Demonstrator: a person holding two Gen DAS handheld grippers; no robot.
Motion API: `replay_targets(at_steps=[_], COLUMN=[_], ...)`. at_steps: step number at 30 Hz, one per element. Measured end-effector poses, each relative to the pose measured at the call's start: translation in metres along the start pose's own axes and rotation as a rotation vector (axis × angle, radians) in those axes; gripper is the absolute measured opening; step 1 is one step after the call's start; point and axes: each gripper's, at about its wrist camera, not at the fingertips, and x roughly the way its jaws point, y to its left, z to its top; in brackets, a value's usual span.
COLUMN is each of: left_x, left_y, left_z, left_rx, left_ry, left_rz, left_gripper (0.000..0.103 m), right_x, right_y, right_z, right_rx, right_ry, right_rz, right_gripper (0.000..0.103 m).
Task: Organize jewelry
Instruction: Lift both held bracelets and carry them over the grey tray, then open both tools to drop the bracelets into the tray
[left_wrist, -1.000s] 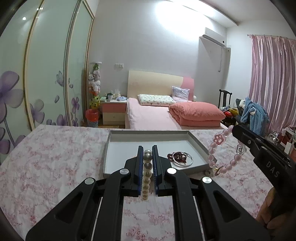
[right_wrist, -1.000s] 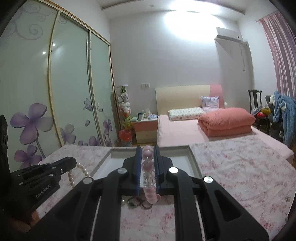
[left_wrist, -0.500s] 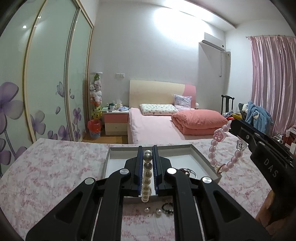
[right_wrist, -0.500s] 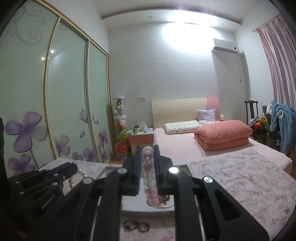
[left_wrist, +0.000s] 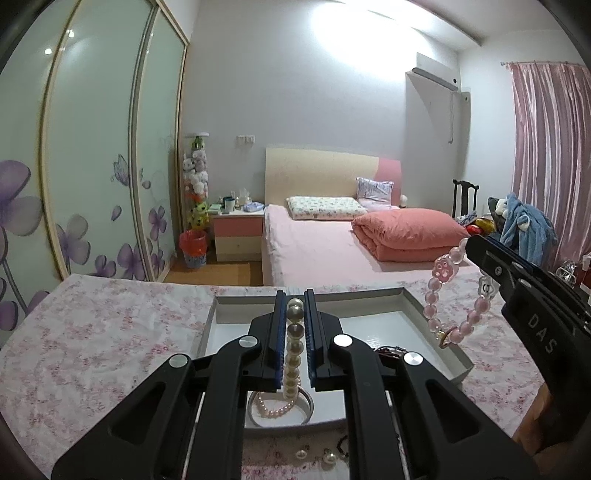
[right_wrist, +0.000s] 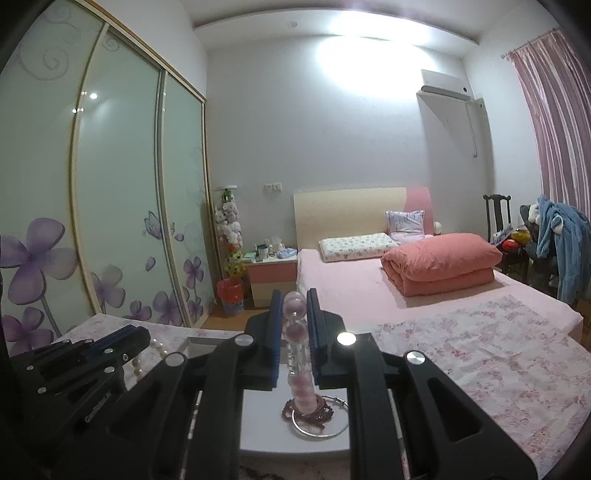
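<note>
My left gripper is shut on a white pearl strand that hangs down into the grey-rimmed white tray, its lower loop resting by a silver bangle. My right gripper is shut on a pink bead bracelet held over the tray, above a dark red bead bracelet and a silver bangle. The right gripper with the pink bracelet shows at the right in the left wrist view. The left gripper shows at the left in the right wrist view.
Loose pearl earrings and a small dark piece lie on the pink floral cloth in front of the tray. Beyond the table are a bed, a nightstand, wardrobe doors and a chair with clothes.
Both grippers have moved forward over the tray while still holding their bracelets. The pearl strand's lower end now rests inside the tray, and the pink bracelet hangs above the jewelry in it.
</note>
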Motion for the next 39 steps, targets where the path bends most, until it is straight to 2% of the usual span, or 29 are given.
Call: replay_targets(at_steps=[6, 13, 17, 18, 19, 20, 21, 23, 31, 39], left_x=[0.035, 0.069, 0.078, 0.077, 0.077, 0.073, 0.071, 0.06, 0.019, -0.016], left_y=[0.001, 0.003, 0.003, 0.004, 0.005, 0.007, 0.01, 0.018, 0.042, 0.051], left_z=[-0.005, -0.015, -0.02, -0.02, -0.019, -0.017, -0.016, -0.009, 0.006, -0.012], left_rx=[-0.007, -0.011, -0.021, -0.029, -0.031, -0.036, -0.042, -0.064, -0.093, -0.082], left_ry=[0.063, 0.141, 0.179, 0.178, 0.178, 0.174, 0.169, 0.136, 0.07, 0.089], left_rz=[-0.019, -0.036, -0.045, -0.048, -0.049, -0.046, -0.045, -0.031, 0.006, 0.014], left_gripper=[0.01, 0.01, 0.011, 0.011, 0.012, 0.019, 0.031, 0.043, 0.044, 0.046], right_x=[0.044, 0.094, 0.106, 0.106, 0.103, 0.1, 0.097, 0.088, 0.047, 0.013], right_y=[-0.004, -0.02, -0.026, -0.027, -0.028, -0.029, -0.03, -0.034, -0.062, -0.08], right_z=[-0.012, -0.031, -0.039, -0.039, -0.038, -0.036, -0.033, -0.027, -0.012, -0.025], right_rx=[0.013, 0.128, 0.184, 0.187, 0.186, 0.183, 0.185, 0.182, 0.195, 0.167], right_ry=[0.083, 0.237, 0.297, 0.297, 0.29, 0.278, 0.266, 0.249, 0.217, 0.282], right_rz=[0.017, 0.086, 0.101, 0.097, 0.094, 0.089, 0.082, 0.073, 0.024, -0.029], right_gripper=[0.013, 0.013, 0.016, 0.021, 0.033, 0.037, 0.038, 0.038, 0.038, 0.038])
